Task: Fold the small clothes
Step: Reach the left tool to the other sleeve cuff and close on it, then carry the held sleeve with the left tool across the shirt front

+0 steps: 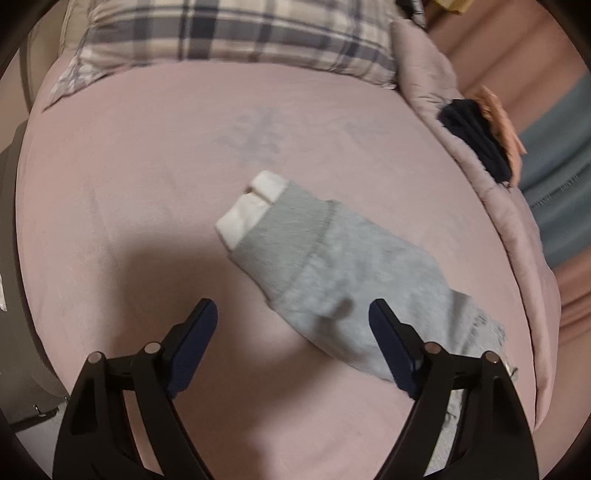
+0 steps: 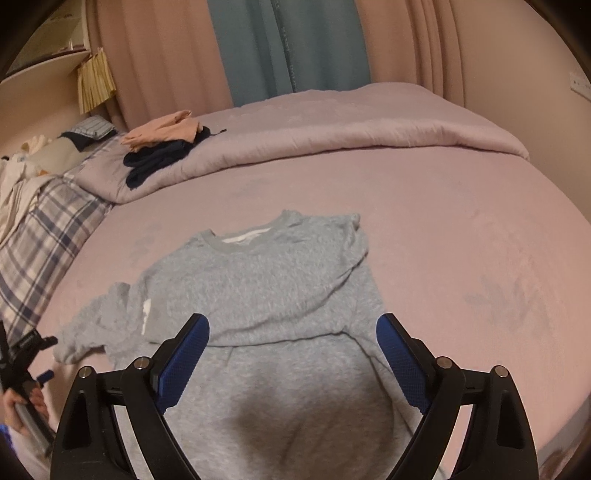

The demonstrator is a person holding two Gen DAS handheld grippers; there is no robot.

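1. A small grey sweatshirt point(image 2: 266, 295) lies flat on the pink bed point(image 2: 461, 240), neck toward the folded duvet point(image 2: 351, 122), one sleeve point(image 1: 317, 251) stretched out sideways.
2. The left view shows only that sleeve, with its white cuff point(image 1: 251, 206), and a plaid pillow point(image 1: 229, 33); the right view shows the whole body and neckline.
3. The left tongs point(image 1: 293, 317) are spread wide above the sleeve, gripping nothing.
4. The right tongs point(image 2: 293, 330) are also wide apart over the hem, empty.
5. Bare sheet surrounds the garment; dark and peach clothes point(image 2: 166, 144) sit on the duvet, well apart.
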